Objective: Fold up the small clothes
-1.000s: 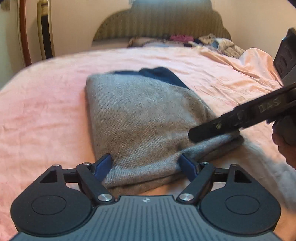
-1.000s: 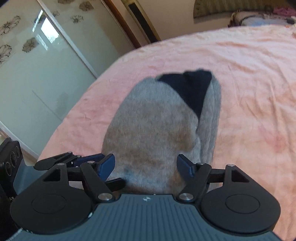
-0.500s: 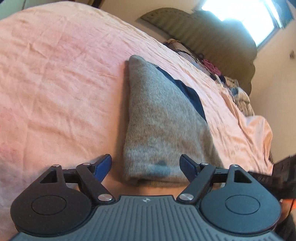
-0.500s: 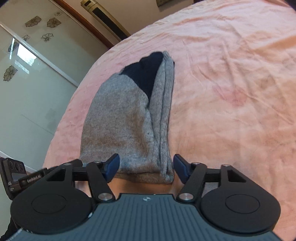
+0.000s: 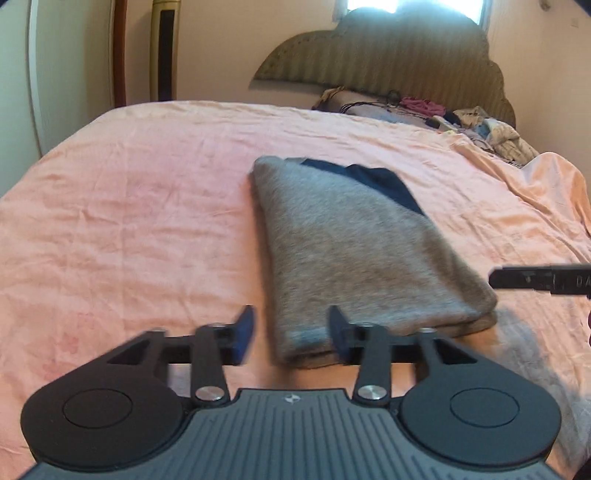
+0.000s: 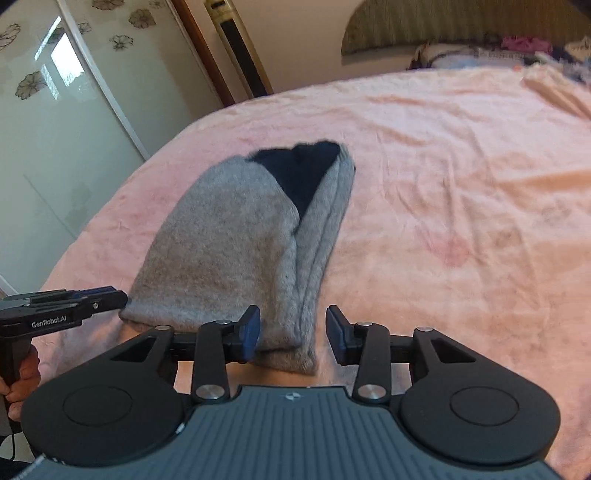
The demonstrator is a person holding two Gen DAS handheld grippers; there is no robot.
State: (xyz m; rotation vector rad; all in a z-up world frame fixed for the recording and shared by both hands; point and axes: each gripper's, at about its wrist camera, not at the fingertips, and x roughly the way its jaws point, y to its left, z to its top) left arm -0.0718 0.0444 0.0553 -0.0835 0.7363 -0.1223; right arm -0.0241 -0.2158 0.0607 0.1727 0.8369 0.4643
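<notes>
Folded grey garment (image 5: pixel 354 254) with a dark blue patch (image 6: pixel 303 170) at its far end was laid flat on the pink bedsheet (image 5: pixel 129 221). Left gripper (image 5: pixel 291 332) was held at the garment's near left corner, jaws apart, nothing clamped. Right gripper (image 6: pixel 291 332) was held at the near right corner, jaws apart, edge between them, not gripped.

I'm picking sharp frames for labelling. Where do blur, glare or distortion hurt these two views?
Left wrist view: the window above the headboard is blown out, the grey garment and the left gripper are motion-smeared, and the bed bulges from the fisheye. Right wrist view: the garment's edges are soft, reflections sit on the glass door, and the right gripper looks sharper.
</notes>
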